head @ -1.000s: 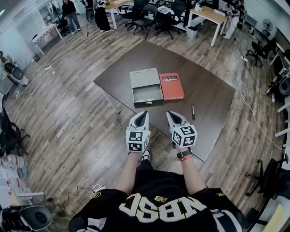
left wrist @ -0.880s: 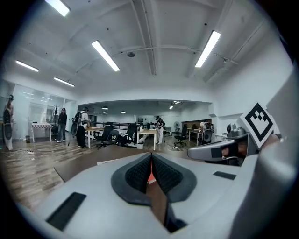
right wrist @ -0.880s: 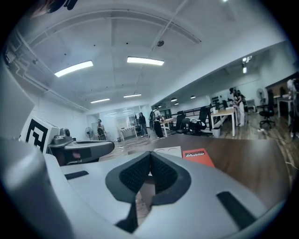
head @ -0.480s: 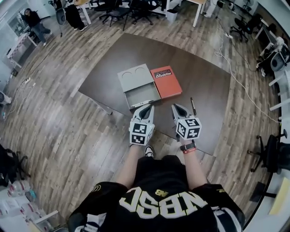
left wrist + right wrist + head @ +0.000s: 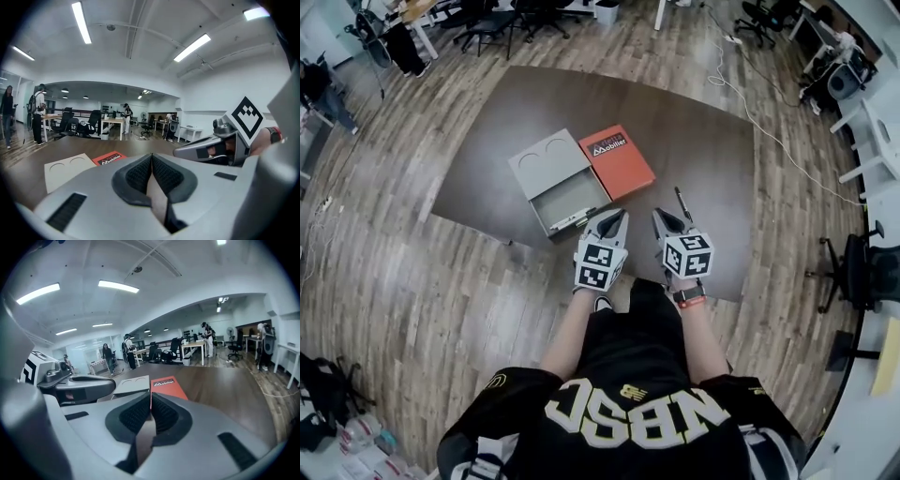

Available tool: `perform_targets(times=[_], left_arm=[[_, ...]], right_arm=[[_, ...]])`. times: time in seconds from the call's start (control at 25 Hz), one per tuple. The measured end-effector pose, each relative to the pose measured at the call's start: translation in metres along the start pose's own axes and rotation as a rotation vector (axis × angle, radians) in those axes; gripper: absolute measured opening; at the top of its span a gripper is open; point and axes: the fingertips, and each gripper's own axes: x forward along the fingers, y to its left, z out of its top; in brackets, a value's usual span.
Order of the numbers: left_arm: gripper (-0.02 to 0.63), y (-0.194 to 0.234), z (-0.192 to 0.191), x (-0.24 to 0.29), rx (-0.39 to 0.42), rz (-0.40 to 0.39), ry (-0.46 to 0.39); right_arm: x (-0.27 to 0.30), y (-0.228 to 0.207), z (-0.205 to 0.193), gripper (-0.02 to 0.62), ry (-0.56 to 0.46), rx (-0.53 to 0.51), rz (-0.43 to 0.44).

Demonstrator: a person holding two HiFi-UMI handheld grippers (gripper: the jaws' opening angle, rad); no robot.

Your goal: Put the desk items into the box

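A grey box (image 5: 546, 153) lies on the dark table (image 5: 703, 150), its lid marked with two circles and its front compartment (image 5: 568, 201) open. A red book (image 5: 616, 161) lies against the box's right side, and a black pen (image 5: 682, 203) lies further right. My left gripper (image 5: 619, 215) hovers over the table's near edge, just right of the open compartment, shut and empty. My right gripper (image 5: 660, 216) is beside it, just left of the pen, also shut with nothing held. The left gripper view shows shut pads (image 5: 151, 157), the lid (image 5: 70, 168) and the book (image 5: 109, 158). The right gripper view shows the book (image 5: 166, 384) ahead of its shut pads (image 5: 150, 397).
The table's near edge (image 5: 675, 281) runs just under my hands. A cable (image 5: 769, 131) trails over the wooden floor to the right. Office chairs (image 5: 492, 23), desks and standing people (image 5: 37, 112) are at the far side of the room.
Both grippers have moved forward and down, from short of the table to over its near edge. They are now close to the box front and the pen. Both stay shut.
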Motion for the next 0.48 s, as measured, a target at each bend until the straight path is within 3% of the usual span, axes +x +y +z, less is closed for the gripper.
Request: perform_targets(times=[0.48], left_arm=[[0.015,-0.029,-0.007,0.085,0.007,-0.134,0.074]], right_arm=[[0.016,-0.090,-0.028,0.037,0.114,0.050,-0.099]])
